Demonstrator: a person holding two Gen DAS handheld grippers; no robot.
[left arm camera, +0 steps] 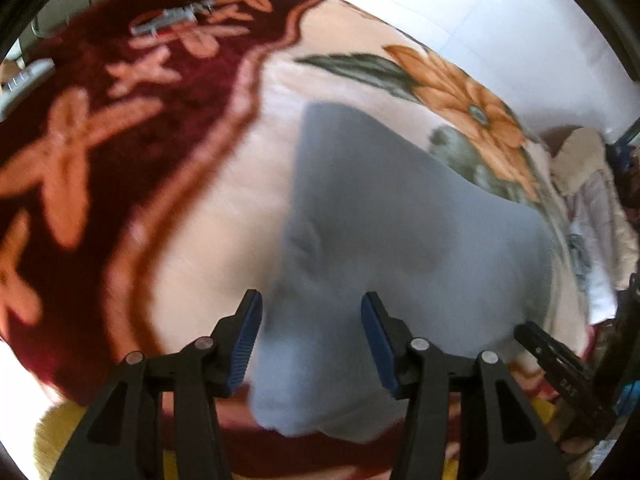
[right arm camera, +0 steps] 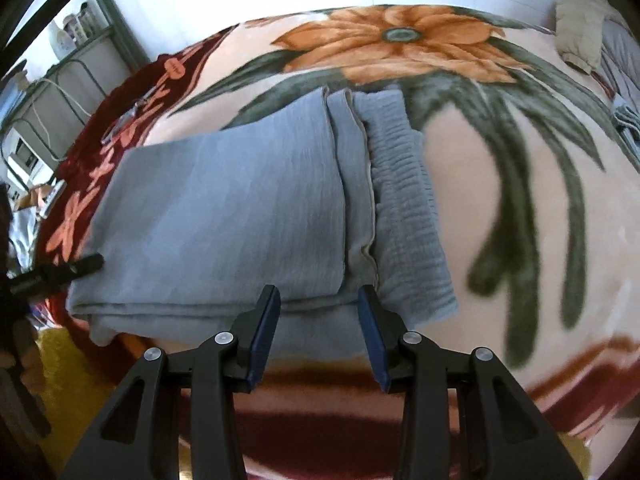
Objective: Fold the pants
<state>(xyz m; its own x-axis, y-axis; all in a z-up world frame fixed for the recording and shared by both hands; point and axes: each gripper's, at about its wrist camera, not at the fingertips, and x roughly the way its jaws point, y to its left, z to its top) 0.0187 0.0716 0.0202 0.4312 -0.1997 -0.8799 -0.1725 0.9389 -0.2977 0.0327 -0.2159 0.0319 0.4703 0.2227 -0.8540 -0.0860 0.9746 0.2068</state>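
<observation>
Grey pants (right arm camera: 224,208) lie folded into a flat stack on a floral blanket (right arm camera: 500,208), with the ribbed elastic waistband (right arm camera: 404,200) at the stack's right end. My right gripper (right arm camera: 319,304) hovers over the stack's near edge, jaws apart and nothing pinched. In the left wrist view the pants (left arm camera: 400,220) are blurred. My left gripper (left arm camera: 312,320) stands open above their near left corner, the cloth showing between the fingers without being pressed. A finger of the right gripper (left arm camera: 556,356) shows at lower right. The left gripper's tip (right arm camera: 76,266) touches the stack's left edge.
The blanket (left arm camera: 200,220) has a dark red border. A small grey object (left arm camera: 172,20) lies on it far off, and a remote-like thing (left arm camera: 24,80) sits at its left edge. Other clothes (left arm camera: 592,200) are piled right; a beige garment (right arm camera: 580,28) lies far right. A shelf (right arm camera: 72,60) stands left.
</observation>
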